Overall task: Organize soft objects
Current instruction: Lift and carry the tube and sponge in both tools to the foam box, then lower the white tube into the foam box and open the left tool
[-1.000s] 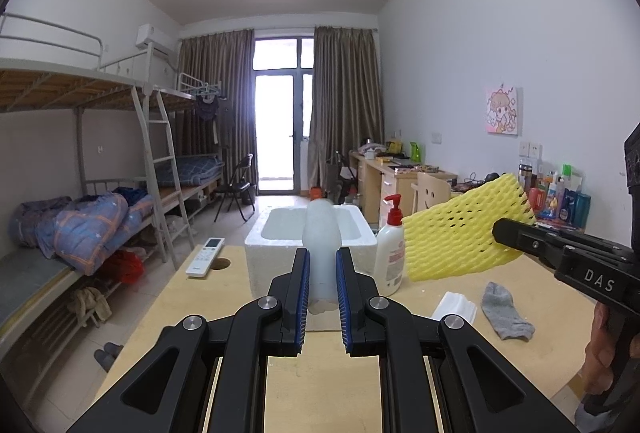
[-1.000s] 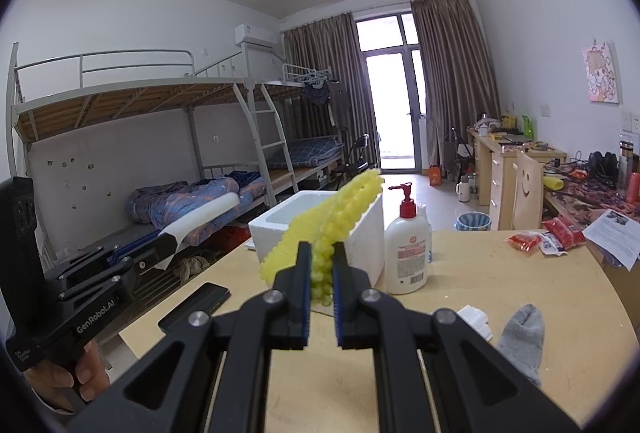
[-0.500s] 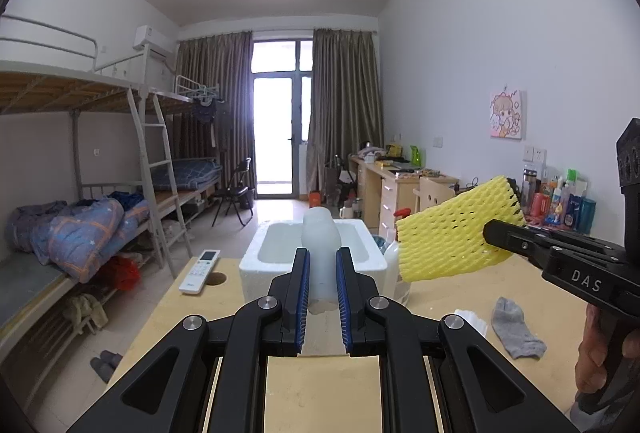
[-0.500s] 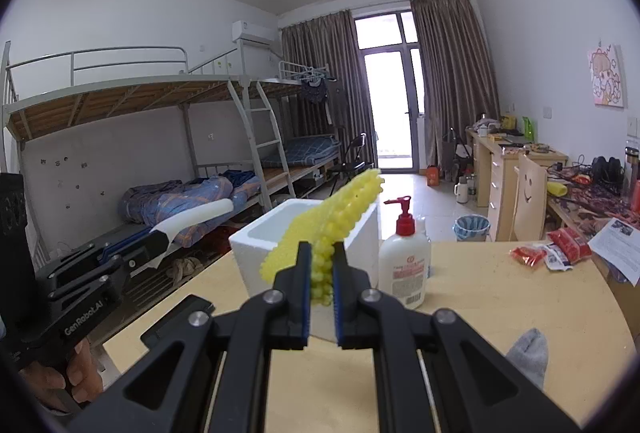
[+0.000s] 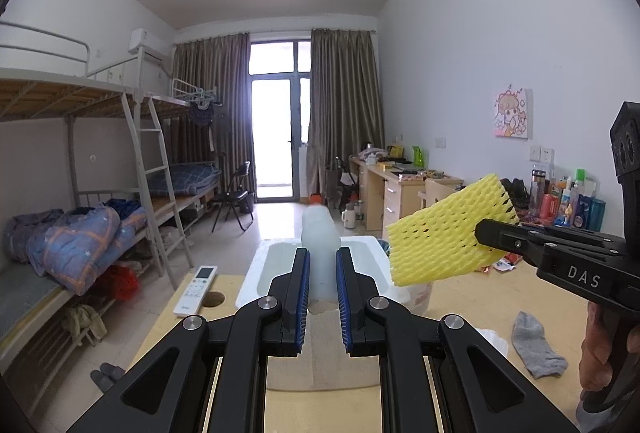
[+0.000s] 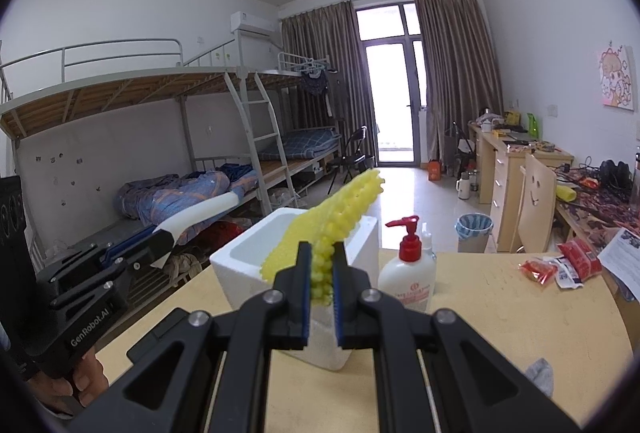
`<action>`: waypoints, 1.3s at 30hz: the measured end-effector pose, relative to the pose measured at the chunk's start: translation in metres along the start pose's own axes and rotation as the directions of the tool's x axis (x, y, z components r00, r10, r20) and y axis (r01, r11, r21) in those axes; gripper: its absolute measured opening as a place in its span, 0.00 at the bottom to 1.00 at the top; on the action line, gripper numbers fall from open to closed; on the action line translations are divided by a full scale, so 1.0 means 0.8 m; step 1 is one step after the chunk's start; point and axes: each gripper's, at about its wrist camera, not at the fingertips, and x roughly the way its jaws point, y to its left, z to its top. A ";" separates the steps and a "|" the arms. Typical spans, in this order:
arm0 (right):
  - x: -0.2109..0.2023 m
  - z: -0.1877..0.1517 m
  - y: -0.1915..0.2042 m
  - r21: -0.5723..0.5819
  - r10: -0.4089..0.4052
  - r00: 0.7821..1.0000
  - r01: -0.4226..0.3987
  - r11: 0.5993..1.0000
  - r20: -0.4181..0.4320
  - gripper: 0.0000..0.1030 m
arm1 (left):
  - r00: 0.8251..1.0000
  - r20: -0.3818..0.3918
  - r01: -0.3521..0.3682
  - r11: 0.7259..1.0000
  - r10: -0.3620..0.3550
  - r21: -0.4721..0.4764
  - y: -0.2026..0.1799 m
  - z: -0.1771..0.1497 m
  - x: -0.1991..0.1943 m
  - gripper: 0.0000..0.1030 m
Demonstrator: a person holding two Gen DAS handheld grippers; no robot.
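Both claws carry foam above the table: the left gripper (image 5: 322, 283) clenches a white foam sheet (image 5: 320, 233), the right gripper (image 6: 322, 281) a yellow foam net (image 6: 340, 209). Each points lengthwise toward the foam box (image 6: 248, 253) just ahead, below them.

White foam box (image 6: 256, 257) on light wooden desk (image 6: 500, 317); white pump bottle with red pump (image 6: 408, 273) just right of box; grey sock (image 5: 534, 345) nearer, further right; white remote control (image 5: 196, 289) left of box; metal bunk beds (image 6: 160, 137) along left wall.
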 end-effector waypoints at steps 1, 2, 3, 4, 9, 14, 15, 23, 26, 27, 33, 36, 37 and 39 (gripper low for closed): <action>0.003 0.001 -0.001 0.002 -0.002 1.000 0.002 1.000 -0.002 0.11 | 1.000 -0.001 0.003 1.000 -0.003 0.003 0.001 0.003 0.006 0.14; 0.010 0.002 -0.001 0.003 -0.004 1.000 0.004 1.000 -0.009 0.11 | 1.000 -0.004 0.005 1.000 -0.005 0.004 0.003 0.005 0.010 0.14; 0.014 0.003 -0.001 0.002 -0.002 1.000 0.002 1.000 -0.014 0.11 | 1.000 -0.007 0.008 1.000 -0.008 0.005 0.004 0.007 0.014 0.14; 0.019 0.006 0.000 -0.001 -0.002 1.000 0.002 1.000 -0.018 0.11 | 1.000 -0.011 0.011 1.000 -0.011 0.007 0.006 0.008 0.020 0.14; 0.040 0.011 0.005 -0.017 -0.016 0.999 0.016 1.000 -0.034 0.11 | 0.999 -0.035 0.009 1.000 -0.008 0.026 0.009 0.012 0.047 0.14; 0.068 0.016 0.004 -0.027 -0.024 0.997 0.023 0.999 -0.070 0.11 | 0.998 -0.057 0.010 1.000 -0.008 0.027 0.016 0.013 0.073 0.14; 0.073 0.017 0.005 -0.033 -0.028 0.996 0.026 0.999 -0.079 0.11 | 0.998 -0.060 0.009 1.000 -0.008 0.025 0.018 0.013 0.078 0.14; 0.096 0.022 0.010 -0.067 -0.026 0.996 0.021 0.998 -0.081 0.11 | 0.997 -0.074 -0.002 1.000 0.003 0.013 0.025 0.012 0.099 0.14; 0.102 0.025 0.010 -0.066 -0.027 0.997 0.021 0.998 -0.079 0.11 | 0.997 -0.082 -0.008 1.000 0.009 0.014 0.025 0.013 0.106 0.14; 0.104 0.026 0.010 -0.067 -0.024 0.996 0.019 0.998 -0.080 0.11 | 0.996 -0.084 -0.010 1.000 0.011 0.012 0.026 0.013 0.108 0.14; 0.110 0.026 0.008 -0.054 -0.010 0.997 0.006 0.999 -0.070 0.11 | 0.995 -0.094 -0.012 1.000 0.012 0.004 0.028 0.018 0.120 0.14; 0.112 0.024 0.002 -0.047 -0.004 0.998 0.001 0.999 -0.065 0.11 | 0.995 -0.094 -0.018 1.000 0.018 0.002 0.029 0.019 0.126 0.14; 0.113 0.023 0.001 -0.043 -0.003 0.998 0.000 0.999 -0.066 0.11 | 0.995 -0.098 -0.014 1.000 0.014 0.000 0.029 0.017 0.128 0.14; 0.116 0.023 -0.001 -0.042 -0.004 0.997 0.001 0.999 -0.073 0.11 | 0.994 -0.108 -0.012 1.000 0.012 0.000 0.028 0.016 0.133 0.14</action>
